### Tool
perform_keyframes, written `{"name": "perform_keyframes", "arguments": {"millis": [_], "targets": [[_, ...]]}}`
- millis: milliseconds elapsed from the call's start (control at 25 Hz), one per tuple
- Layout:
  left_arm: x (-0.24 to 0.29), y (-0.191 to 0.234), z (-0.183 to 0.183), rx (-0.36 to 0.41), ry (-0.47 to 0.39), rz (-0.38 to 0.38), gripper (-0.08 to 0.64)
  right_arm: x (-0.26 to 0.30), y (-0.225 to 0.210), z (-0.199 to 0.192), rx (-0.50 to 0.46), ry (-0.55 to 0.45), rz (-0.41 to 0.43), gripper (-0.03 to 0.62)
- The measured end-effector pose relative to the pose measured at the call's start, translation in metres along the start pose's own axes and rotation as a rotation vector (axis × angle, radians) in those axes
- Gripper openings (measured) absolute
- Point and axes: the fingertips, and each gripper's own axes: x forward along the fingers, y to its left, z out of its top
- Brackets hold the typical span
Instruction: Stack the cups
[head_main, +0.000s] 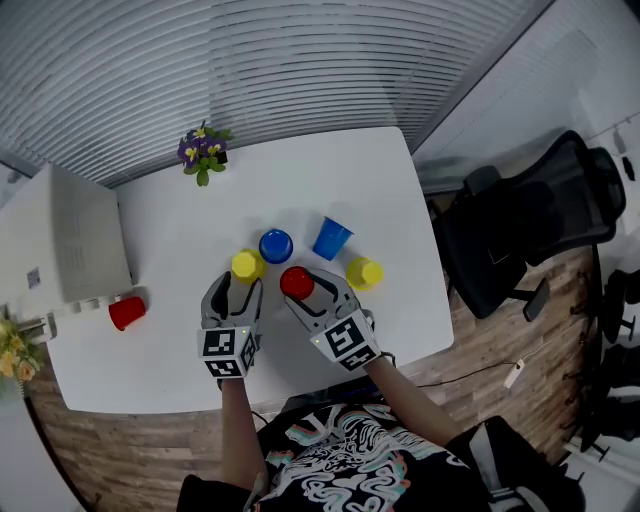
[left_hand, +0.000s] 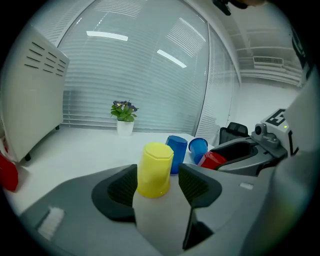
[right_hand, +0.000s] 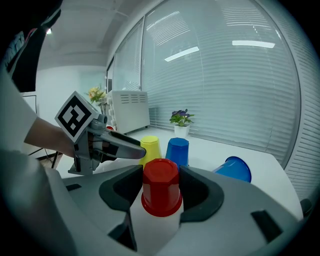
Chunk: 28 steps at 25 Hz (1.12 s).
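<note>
Blue cup (left_hand: 176, 152) just beyond yellow cup (left_hand: 155, 169)

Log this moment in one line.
left gripper: open, yellow cup between jaws | right gripper: shut on red cup

The head view is taken from above, steeply downward, so that the whole white rectangular worktop (head_main: 180, 330) is taken in from some height, with the left tongs (head_main: 240, 283) and the right tongs (head_main: 305, 290) at its near edge.

The left gripper view is taken low over the worktop, along the jaws and towards the slatted window blinds (left_hand: 150, 85). An upturned yellow plastic cup (left_hand: 155, 169) is seen very close between the jaws. The right gripper view is set likewise, low and facing the blinds, with an upturned red plastic cup (right_hand: 161, 186) close between its jaws.

Shared by all three views are the yellow cup, an upturned dark-blue plastic cup (head_main: 275, 245), a light-blue plastic cup (head_main: 331, 238) lying on its side and a potted purple-flowered plant (head_main: 203, 150). Each of the tongs is also caught in the other's view.
</note>
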Motion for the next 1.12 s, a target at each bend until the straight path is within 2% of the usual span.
{"name": "perform_keyframes", "arguments": {"millis": [280, 360, 440, 1120], "targets": [[0.012, -0.001, 0.011, 0.061, -0.011, 0.026, 0.264, 0.000, -0.001, -0.001, -0.018, 0.015, 0.018, 0.213], [0.014, 0.000, 0.013, 0.084, -0.008, 0.040, 0.224, -0.001, 0.000, 0.000, -0.024, 0.018, 0.026, 0.213], [0.014, 0.001, 0.013, 0.098, -0.003, 0.050, 0.215, -0.001, 0.001, 0.000, -0.027, 0.019, 0.032, 0.215], [-0.020, -0.011, 0.000, 0.096, 0.023, 0.058, 0.215, -0.023, 0.009, -0.002, -0.046, 0.017, 0.012, 0.218]]}}
